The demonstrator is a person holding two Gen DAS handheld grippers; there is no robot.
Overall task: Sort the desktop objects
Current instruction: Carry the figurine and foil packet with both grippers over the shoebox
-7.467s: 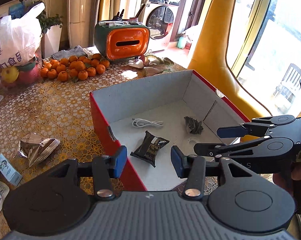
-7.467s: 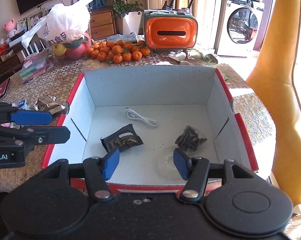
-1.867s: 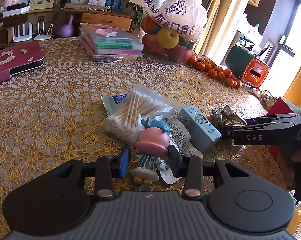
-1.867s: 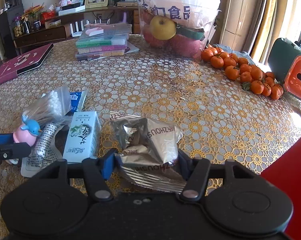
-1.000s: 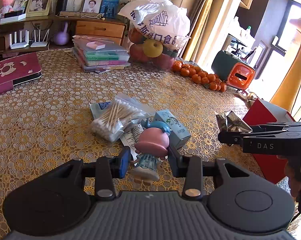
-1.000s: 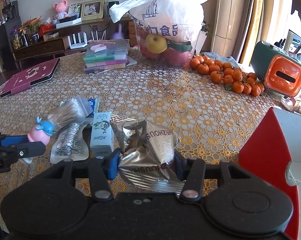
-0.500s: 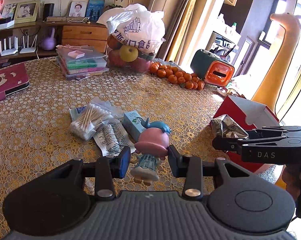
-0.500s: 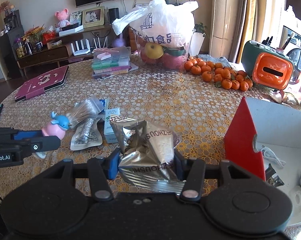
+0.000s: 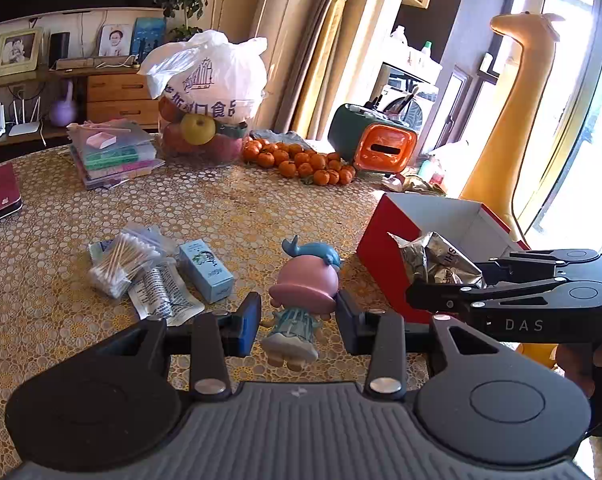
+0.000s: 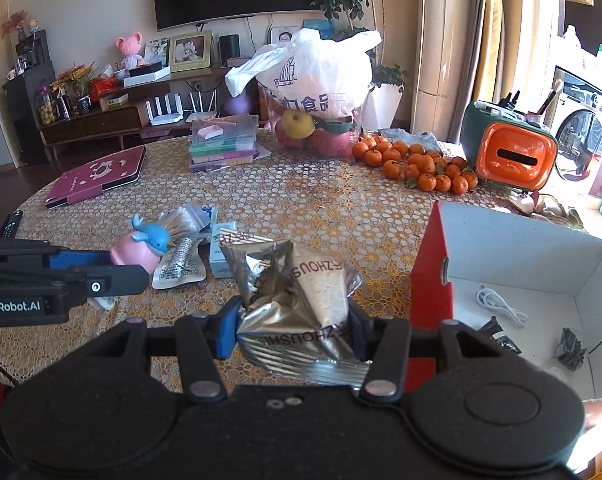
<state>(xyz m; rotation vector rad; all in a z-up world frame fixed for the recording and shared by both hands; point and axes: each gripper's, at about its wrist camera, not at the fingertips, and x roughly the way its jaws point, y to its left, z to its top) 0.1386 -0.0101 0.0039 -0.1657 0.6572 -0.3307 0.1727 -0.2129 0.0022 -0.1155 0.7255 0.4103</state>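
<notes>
Foil on the snack bag [image 10: 297,304] looks thin, crinkly and slick, so I judge it light and easily crushed — best pinched across its crumpled lower body, as the right tongs [image 10: 295,330] are doing low in the centre of the right wrist view, pads pressed into both sides. It is silver with dark lettering, its top flared open above the pads, and it hangs above the desk [image 10: 321,208] just left of the red box [image 10: 431,280] with white inner walls. The figurine [image 9: 303,300] seems hard, light plastic and top-heavy — a pink head with a blue whale on it over a pale blue dress. The left tongs [image 9: 297,322] pinch it at the body under the head, low in the centre of the left wrist view; a grip on the rounded head would likely slip.
</notes>
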